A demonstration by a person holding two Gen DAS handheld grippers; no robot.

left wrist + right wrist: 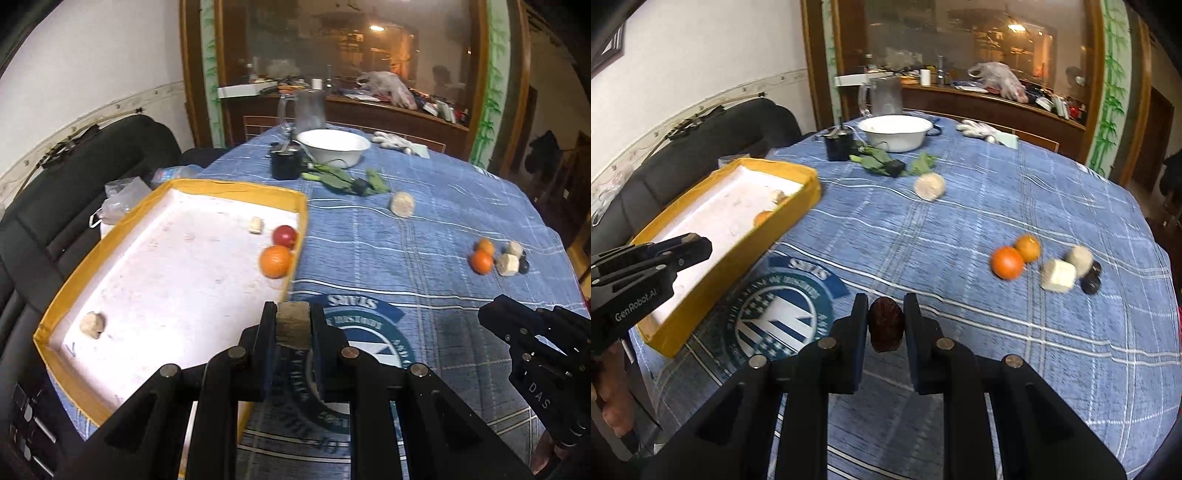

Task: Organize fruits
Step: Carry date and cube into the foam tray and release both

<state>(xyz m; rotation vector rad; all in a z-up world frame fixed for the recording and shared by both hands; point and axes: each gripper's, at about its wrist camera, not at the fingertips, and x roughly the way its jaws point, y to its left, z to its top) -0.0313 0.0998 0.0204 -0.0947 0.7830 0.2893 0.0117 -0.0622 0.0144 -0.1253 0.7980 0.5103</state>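
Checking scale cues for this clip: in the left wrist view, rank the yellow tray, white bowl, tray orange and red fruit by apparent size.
1. yellow tray
2. white bowl, though it sits farther away
3. tray orange
4. red fruit, slightly smaller

The tablecloth [979, 229] is woven blue cloth, matt, with white check lines and a printed emblem [779, 317]. On it, the tray [300, 221] has yellow cardboard-like walls and a matt white floor, scuffed. Beyond the tray, the bowl [334, 147] looks glossy white, and the jug [308, 110] behind it is clear glass. Right of the tray, 2 oranges [1007, 262] have smooth, slightly shiny skin; the pale chunk [1058, 275] beside them looks rough and dull
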